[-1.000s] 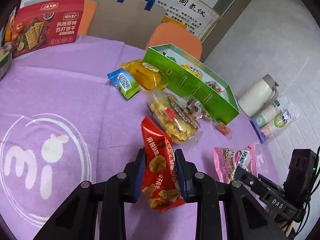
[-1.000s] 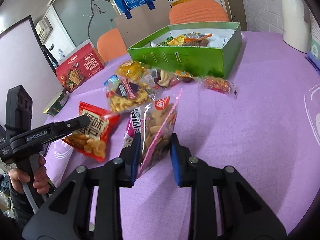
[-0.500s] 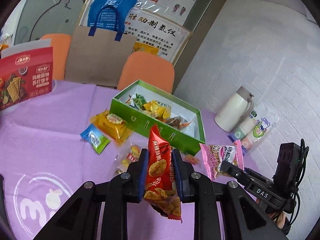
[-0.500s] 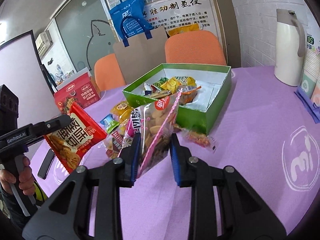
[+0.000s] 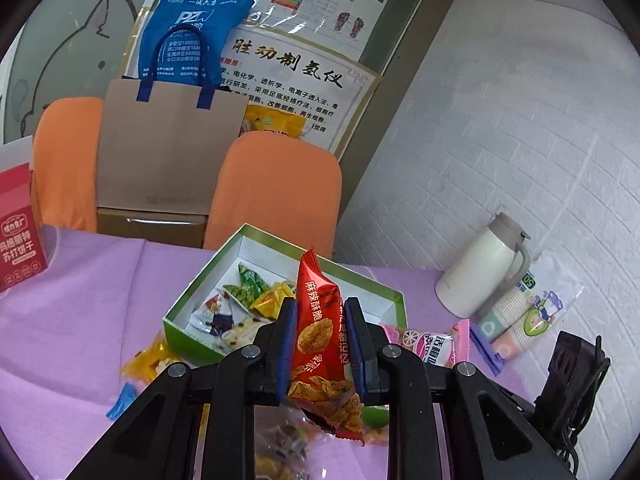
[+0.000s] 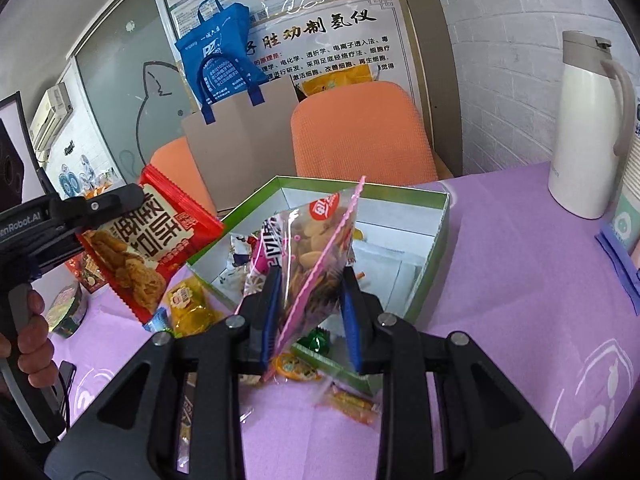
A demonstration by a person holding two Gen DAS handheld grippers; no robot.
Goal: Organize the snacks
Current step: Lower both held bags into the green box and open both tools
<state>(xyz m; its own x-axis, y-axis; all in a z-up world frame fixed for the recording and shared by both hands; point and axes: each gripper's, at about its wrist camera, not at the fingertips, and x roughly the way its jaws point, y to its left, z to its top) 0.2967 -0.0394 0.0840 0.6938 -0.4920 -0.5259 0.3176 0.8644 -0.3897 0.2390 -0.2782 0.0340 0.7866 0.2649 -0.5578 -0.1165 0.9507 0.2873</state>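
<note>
Red crisp packet clamped upright in left gripper; right gripper pinches pink-edged clear snack bag.

The open green cardboard box sits on the purple-clothed bench, with small wrapped snacks inside it and loose wrapped snacks on the bench at its left and front. The orange chair stands behind the box. The white thermos jug stands on the bench, well apart to the right of the box.
</note>
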